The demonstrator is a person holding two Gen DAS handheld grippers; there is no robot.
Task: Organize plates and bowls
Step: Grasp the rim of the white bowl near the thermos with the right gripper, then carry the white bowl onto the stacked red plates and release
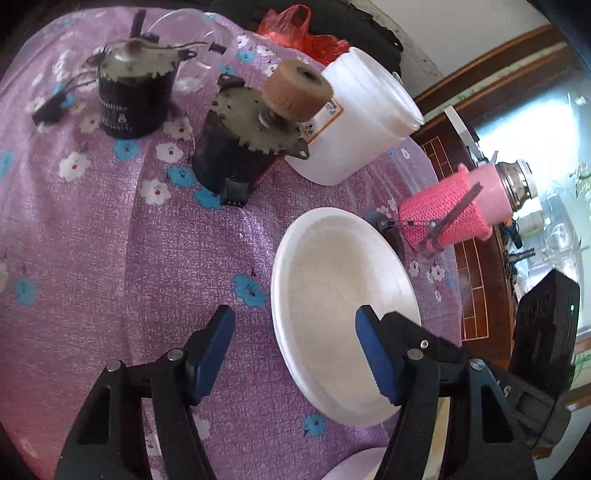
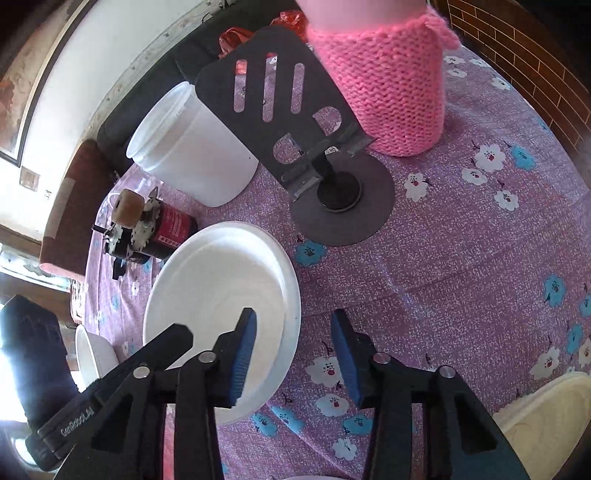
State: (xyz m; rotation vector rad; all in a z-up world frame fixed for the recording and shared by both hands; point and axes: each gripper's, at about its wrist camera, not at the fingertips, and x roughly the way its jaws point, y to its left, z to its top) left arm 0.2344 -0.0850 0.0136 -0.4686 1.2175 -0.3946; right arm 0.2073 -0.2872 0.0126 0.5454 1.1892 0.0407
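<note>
Right hand-held gripper [image 2: 291, 354]: jaws apart, straddling the rim of the round white foam plate [image 2: 221, 291], not pressing. Left hand-held gripper [image 1: 295, 350]: released. Plate flat on desk [image 2: 461, 258], face up.

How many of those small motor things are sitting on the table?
2: one motor stands upright at the far left, the other, carrying a brown roller, tilts beside the white tub. Others may be hidden.

White plate [image 1: 332, 295], purple tablecloth [image 1: 147, 258] with white and blue flowers, pink knitted sleeve [image 2: 391, 81] on a bottle, white tub [image 1: 362, 122], red bag [image 1: 295, 33], black phone stand [image 2: 295, 122], blue gripper pads [image 2: 243, 354]
</note>
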